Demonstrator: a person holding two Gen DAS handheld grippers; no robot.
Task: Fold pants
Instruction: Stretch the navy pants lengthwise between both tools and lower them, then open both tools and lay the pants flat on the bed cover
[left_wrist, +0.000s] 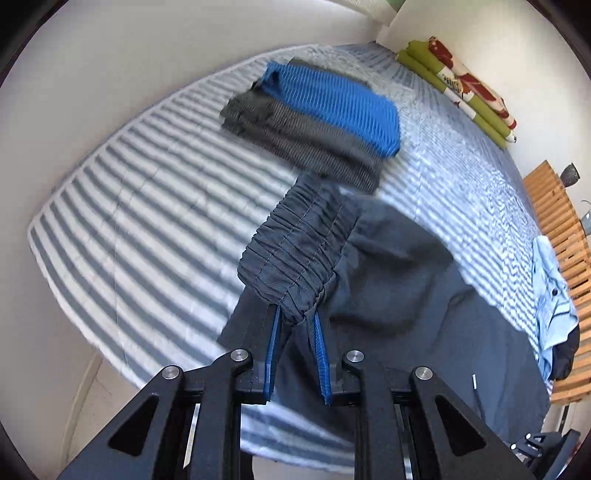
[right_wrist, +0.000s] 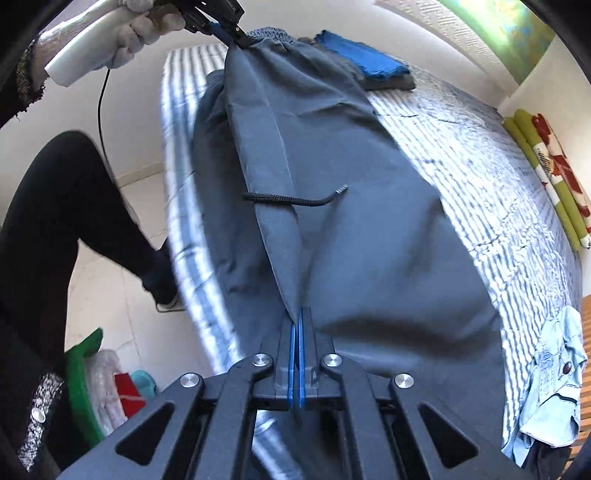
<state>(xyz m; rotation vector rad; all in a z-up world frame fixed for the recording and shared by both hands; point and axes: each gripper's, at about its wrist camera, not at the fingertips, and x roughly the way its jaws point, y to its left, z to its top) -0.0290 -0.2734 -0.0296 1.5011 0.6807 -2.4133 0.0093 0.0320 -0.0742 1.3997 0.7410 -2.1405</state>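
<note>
Dark grey-blue pants (right_wrist: 351, 221) lie spread on the striped bed (right_wrist: 480, 177), with a black drawstring (right_wrist: 295, 199) resting on top. In the left wrist view my left gripper (left_wrist: 296, 323) is shut on the gathered elastic waistband (left_wrist: 295, 251), which is lifted off the sheet. It also shows at the top left of the right wrist view as the left gripper (right_wrist: 231, 35), held by a gloved hand (right_wrist: 140, 29). My right gripper (right_wrist: 297, 325) has its blue pads pressed together on the pants' near edge. A raised fold of cloth runs between the two grippers.
A folded blue and grey stack (left_wrist: 325, 118) sits beyond the waistband. A green and red folded blanket (left_wrist: 461, 85) lies by the wall. A light blue shirt (right_wrist: 550, 387) drapes over wooden slats (left_wrist: 554, 214). A person's dark leg (right_wrist: 55, 221) and a green basket (right_wrist: 85, 384) are left of the bed.
</note>
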